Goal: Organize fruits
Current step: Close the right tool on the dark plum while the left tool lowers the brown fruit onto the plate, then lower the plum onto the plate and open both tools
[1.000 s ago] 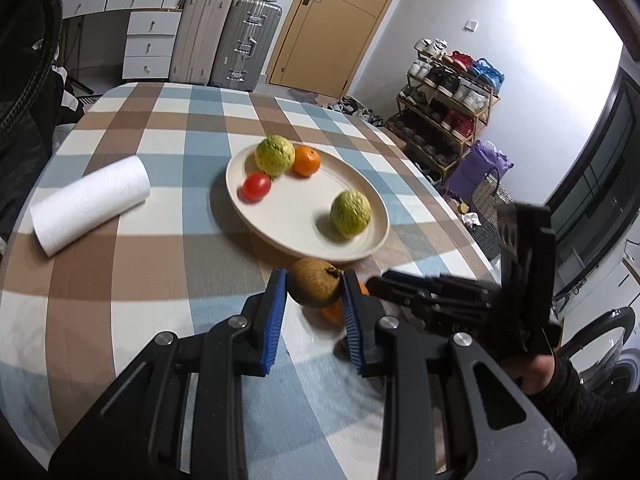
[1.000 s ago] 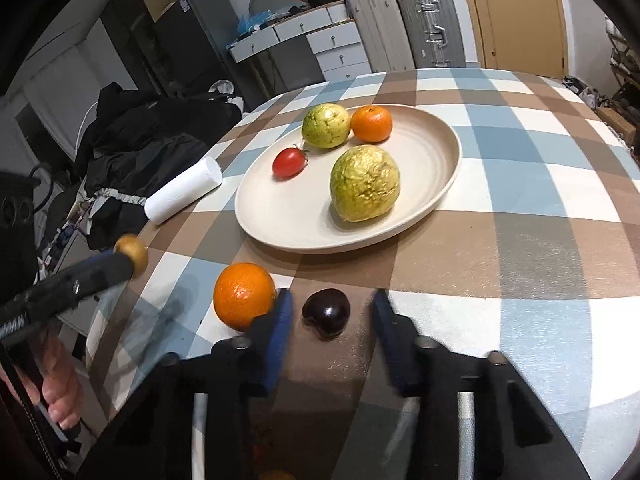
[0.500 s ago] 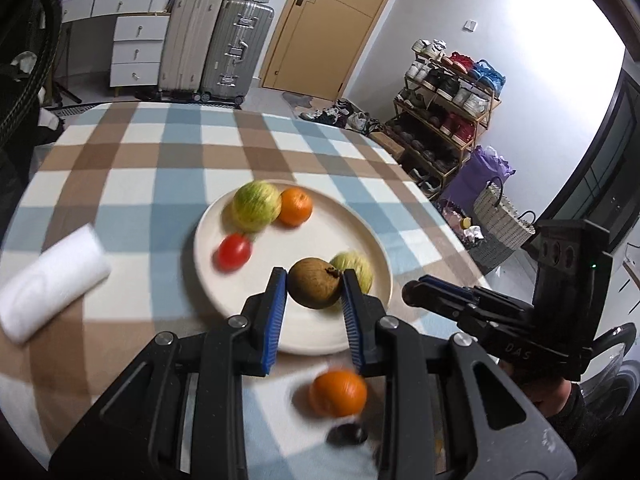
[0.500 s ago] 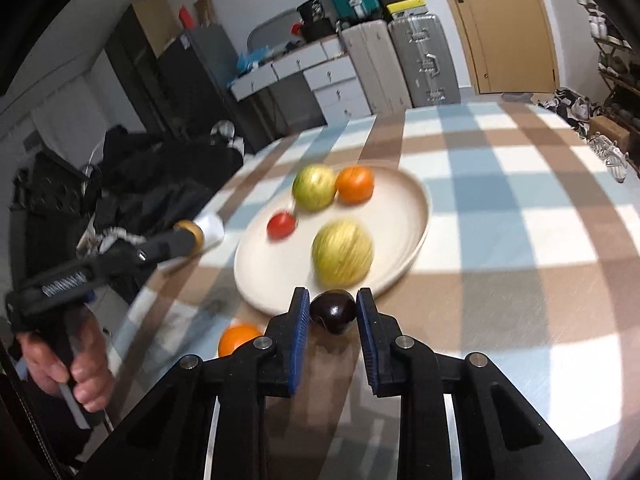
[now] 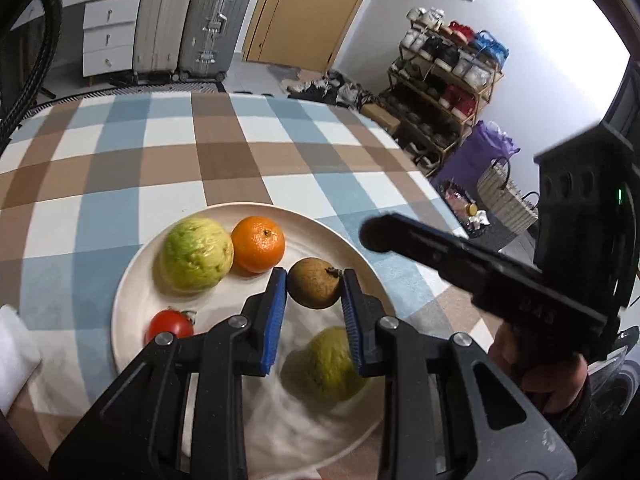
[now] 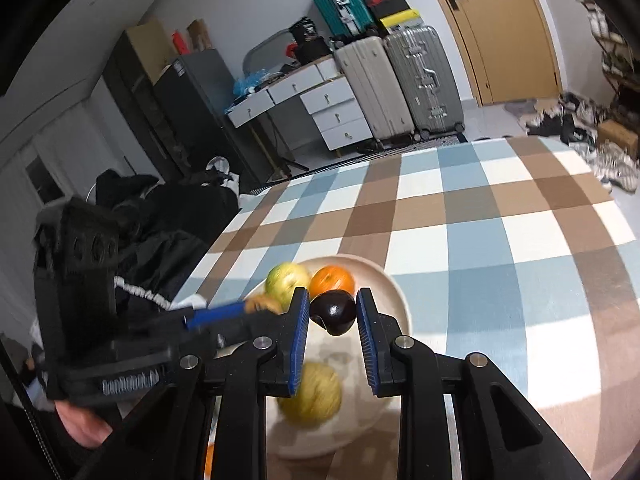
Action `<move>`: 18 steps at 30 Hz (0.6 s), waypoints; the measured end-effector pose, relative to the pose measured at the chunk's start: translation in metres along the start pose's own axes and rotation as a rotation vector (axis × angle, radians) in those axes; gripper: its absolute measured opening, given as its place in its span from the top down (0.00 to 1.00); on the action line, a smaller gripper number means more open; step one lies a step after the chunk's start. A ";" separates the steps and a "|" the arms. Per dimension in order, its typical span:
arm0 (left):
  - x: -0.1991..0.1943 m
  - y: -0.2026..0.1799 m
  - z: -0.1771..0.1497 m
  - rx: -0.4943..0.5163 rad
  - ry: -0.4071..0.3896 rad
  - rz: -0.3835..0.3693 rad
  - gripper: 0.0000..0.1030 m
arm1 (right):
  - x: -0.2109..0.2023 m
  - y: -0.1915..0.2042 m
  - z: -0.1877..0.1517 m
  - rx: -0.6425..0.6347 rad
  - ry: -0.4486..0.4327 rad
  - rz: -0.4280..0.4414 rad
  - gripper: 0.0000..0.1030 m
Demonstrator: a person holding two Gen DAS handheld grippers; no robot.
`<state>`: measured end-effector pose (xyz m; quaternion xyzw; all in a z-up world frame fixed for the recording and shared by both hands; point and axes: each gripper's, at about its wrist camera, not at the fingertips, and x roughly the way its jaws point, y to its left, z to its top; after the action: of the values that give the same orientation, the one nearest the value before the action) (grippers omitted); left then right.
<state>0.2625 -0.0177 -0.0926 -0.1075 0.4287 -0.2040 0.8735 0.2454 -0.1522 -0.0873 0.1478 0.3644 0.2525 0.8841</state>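
Observation:
My left gripper [image 5: 314, 280] is shut on a brown round fruit [image 5: 314, 288] and hangs over the cream plate [image 5: 132, 276]. On that plate lie a yellow-green guava [image 5: 196, 254], an orange [image 5: 258, 244], a red tomato [image 5: 168, 326] and a second guava [image 5: 330, 364]. In the right wrist view my right gripper [image 6: 333, 312] is shut on a dark plum [image 6: 334, 312] above the same plate [image 6: 396, 300]. The left gripper [image 6: 224, 314] reaches in from the left there with its brown fruit [image 6: 260, 304]. Another orange [image 6: 208, 458] shows at the bottom edge.
A white paper-towel roll [image 5: 12, 352] lies at the left on the checked tablecloth [image 5: 224, 152]. Suitcases [image 5: 192, 20], drawers and a door stand beyond the table. A shoe rack [image 5: 444, 76] is at the right. Dark clothing [image 6: 168, 224] is piled beside the table's left edge.
Both grippers have moved in over the plate. The right one closed on the dark plum and lifted it off the cloth. The left one carried the brown fruit forward.

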 end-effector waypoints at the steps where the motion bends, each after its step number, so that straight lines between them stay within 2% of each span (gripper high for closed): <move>1: 0.006 0.000 0.002 0.002 0.008 0.000 0.76 | 0.004 -0.003 0.002 0.008 0.005 0.005 0.76; 6: 0.032 0.005 0.005 -0.006 0.049 -0.012 0.76 | 0.034 -0.017 0.016 0.042 0.065 0.037 0.76; 10: 0.043 0.006 0.004 -0.004 0.068 -0.010 0.76 | 0.057 -0.017 0.018 0.051 0.146 0.058 0.76; 18: 0.051 0.010 0.004 -0.032 0.091 -0.022 0.76 | 0.062 -0.014 0.016 0.031 0.145 0.021 0.74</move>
<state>0.2970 -0.0314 -0.1300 -0.1167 0.4701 -0.2114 0.8490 0.2992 -0.1301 -0.1182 0.1468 0.4298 0.2660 0.8503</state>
